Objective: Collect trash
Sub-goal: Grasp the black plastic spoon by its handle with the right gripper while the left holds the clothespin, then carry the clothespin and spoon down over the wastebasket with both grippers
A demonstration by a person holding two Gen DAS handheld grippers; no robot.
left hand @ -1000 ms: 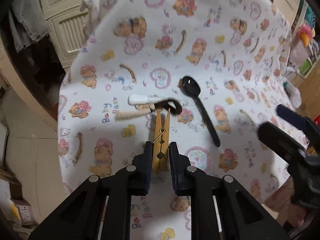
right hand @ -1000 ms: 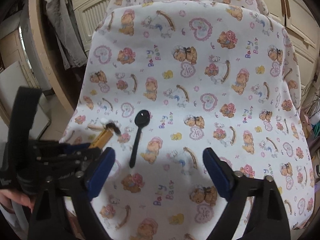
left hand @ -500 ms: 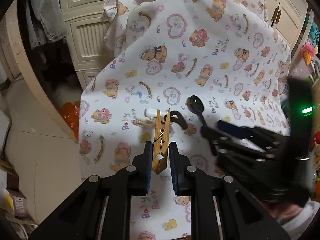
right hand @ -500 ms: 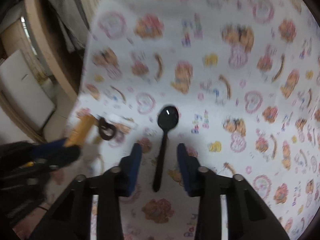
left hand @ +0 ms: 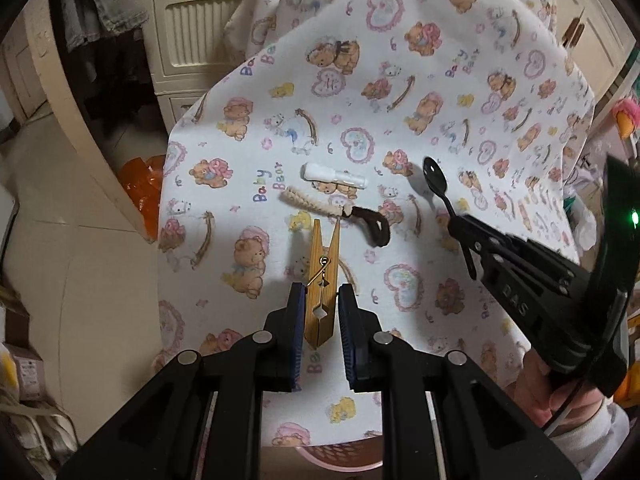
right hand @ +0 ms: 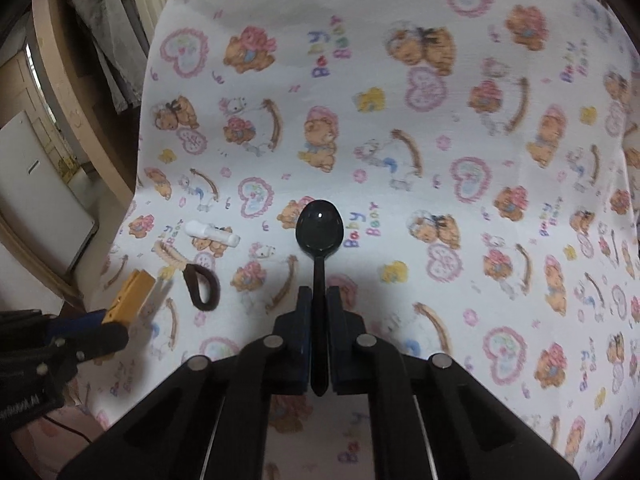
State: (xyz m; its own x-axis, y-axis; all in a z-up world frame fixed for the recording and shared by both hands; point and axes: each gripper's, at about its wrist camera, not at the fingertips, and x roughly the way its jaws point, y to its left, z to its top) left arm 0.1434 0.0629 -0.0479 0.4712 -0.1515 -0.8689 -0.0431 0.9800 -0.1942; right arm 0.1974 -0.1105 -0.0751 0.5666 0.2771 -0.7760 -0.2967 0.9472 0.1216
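the left gripper (left hand: 319,312) grasps a wooden clothespin (left hand: 322,286); at its 2 o'clock, the right gripper (right hand: 319,320) clenches a black spoon (right hand: 319,240).

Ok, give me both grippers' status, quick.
Left gripper: closed on the clothespin.
Right gripper: closed on the black spoon.

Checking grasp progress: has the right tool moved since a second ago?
Yes. The right tool advanced over the cloth and closed on the black spoon.
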